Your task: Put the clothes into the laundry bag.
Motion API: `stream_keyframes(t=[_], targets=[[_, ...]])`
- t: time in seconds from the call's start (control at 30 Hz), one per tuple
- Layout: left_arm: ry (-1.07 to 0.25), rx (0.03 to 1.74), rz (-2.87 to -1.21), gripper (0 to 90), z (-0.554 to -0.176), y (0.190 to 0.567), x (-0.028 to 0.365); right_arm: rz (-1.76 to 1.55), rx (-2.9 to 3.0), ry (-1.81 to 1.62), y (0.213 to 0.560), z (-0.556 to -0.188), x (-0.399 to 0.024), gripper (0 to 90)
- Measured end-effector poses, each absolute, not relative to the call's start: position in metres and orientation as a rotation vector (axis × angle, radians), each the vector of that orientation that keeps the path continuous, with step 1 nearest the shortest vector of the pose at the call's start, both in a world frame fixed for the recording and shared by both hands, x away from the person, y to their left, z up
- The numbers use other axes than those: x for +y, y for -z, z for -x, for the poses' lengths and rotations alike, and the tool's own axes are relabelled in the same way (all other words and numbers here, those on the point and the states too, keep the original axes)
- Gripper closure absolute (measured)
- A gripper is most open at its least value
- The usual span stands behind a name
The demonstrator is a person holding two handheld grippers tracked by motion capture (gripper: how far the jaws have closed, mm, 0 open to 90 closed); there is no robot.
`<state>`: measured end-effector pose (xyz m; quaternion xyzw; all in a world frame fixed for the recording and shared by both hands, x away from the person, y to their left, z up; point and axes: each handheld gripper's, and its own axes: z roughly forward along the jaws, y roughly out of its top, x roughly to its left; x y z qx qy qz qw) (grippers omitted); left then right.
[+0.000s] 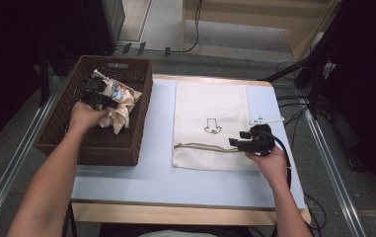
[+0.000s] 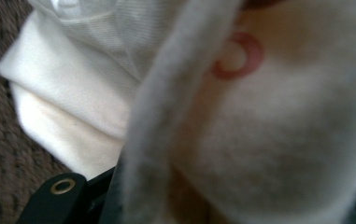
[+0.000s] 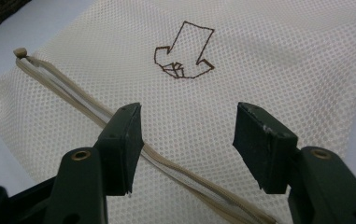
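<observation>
Inside a brown wicker basket (image 1: 92, 148) at the table's left, my left gripper (image 1: 95, 96) is shut on a bundle of cream cloth (image 1: 119, 106). In the left gripper view the cloth (image 2: 269, 140), marked with a red ring, bulges over my left gripper (image 2: 189, 196) and hides most of both jaws; more folded white cloth (image 2: 73, 93) lies behind. A cream mesh bag (image 1: 210, 103) with a brown arrow print (image 3: 182, 51) lies flat mid-table. My right gripper (image 1: 234, 143) hovers open at its near edge, and in the right gripper view it (image 3: 187, 140) straddles the bag's zipper (image 3: 73, 91).
The pale blue table top (image 1: 156, 173) has a wooden front edge. A small white tag (image 1: 264, 120) lies by the bag's right side. Cables and dark stands (image 1: 314, 84) crowd the floor to the right, and metal rails run along both sides.
</observation>
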<state>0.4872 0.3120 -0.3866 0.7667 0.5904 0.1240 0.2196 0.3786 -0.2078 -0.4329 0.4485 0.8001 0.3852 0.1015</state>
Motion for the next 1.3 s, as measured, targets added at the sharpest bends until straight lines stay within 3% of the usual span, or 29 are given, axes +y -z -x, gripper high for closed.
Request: stream_keyframes(t=[0.37,1.03,1.3], targets=[[-0.388,1.537,-2.107,68.4,-0.478,0.363,0.322,-1.317,2.368,-1.139,0.433,-0.379,-0.207,43.3],[-0.592,1.303,-2.149,68.3,-0.45,0.289,0.324,-1.316,2.367,-1.145,0.433,-0.379,-0.207,43.3],[-0.534,1.206,-2.134,68.3,-0.438,0.251,0.32,-1.314,2.368,-1.146,0.433,-0.379,-0.206,43.3]])
